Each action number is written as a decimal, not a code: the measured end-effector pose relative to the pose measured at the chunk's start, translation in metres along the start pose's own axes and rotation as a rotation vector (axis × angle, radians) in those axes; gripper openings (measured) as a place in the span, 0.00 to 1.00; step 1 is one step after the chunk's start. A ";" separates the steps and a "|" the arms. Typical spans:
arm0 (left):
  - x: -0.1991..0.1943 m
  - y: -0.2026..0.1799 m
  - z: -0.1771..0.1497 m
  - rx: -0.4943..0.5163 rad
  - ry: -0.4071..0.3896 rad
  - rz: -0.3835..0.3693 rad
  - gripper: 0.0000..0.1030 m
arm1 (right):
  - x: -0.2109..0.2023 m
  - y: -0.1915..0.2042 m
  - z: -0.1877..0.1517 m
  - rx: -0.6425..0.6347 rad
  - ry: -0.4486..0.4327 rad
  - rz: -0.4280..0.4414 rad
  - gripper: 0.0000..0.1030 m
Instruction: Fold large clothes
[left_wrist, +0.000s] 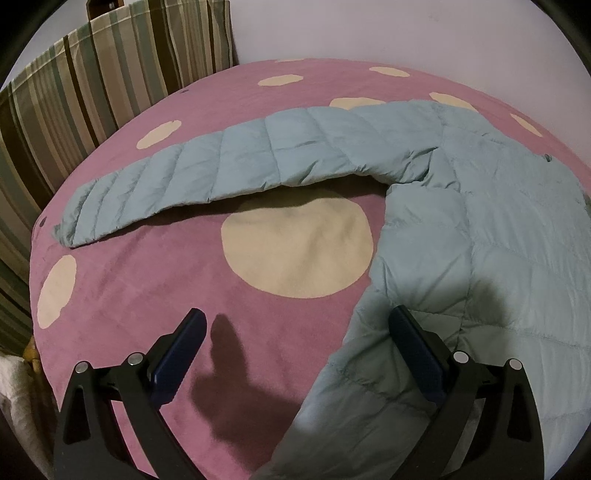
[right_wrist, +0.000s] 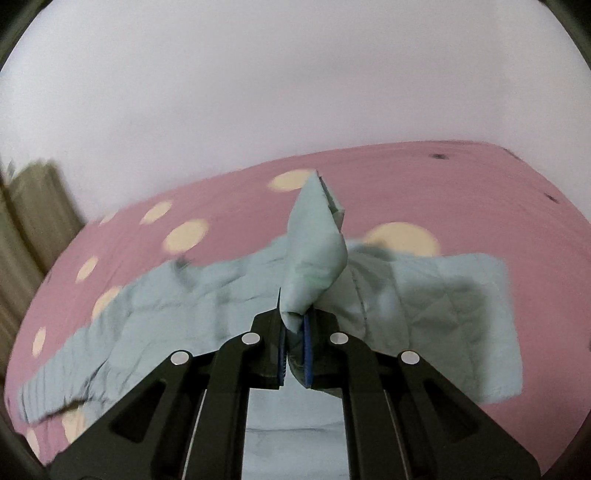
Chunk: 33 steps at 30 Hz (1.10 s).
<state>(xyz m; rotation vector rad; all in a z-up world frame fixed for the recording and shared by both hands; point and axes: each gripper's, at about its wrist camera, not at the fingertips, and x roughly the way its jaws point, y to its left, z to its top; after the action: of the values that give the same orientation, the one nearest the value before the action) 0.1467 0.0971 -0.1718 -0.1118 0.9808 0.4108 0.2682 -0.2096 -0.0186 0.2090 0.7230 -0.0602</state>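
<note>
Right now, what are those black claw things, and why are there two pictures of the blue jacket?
A person holds two grabbing tools, one in each hand, each with a camera looking along its jaws. One picture is from the left gripper: its jaws stand open above a pink spotted blanket, one over the edge of a blue puffy jacket with its sleeve stretched out. The other is from the right gripper: its jaws are shut on a bit of the jacket, lifting it up. They are folding it.
</note>
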 end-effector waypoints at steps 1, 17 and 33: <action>0.000 0.000 0.000 -0.001 0.000 -0.001 0.96 | 0.006 0.019 -0.005 -0.028 0.020 0.023 0.06; 0.004 -0.002 -0.001 -0.008 -0.002 -0.015 0.96 | 0.072 0.141 -0.085 -0.283 0.282 0.156 0.07; 0.004 -0.001 -0.002 -0.010 -0.002 -0.019 0.96 | 0.033 0.132 -0.088 -0.289 0.326 0.333 0.46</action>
<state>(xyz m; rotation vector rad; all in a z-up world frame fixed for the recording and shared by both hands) 0.1472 0.0967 -0.1769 -0.1299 0.9752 0.3985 0.2527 -0.0617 -0.0827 0.0595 1.0015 0.4017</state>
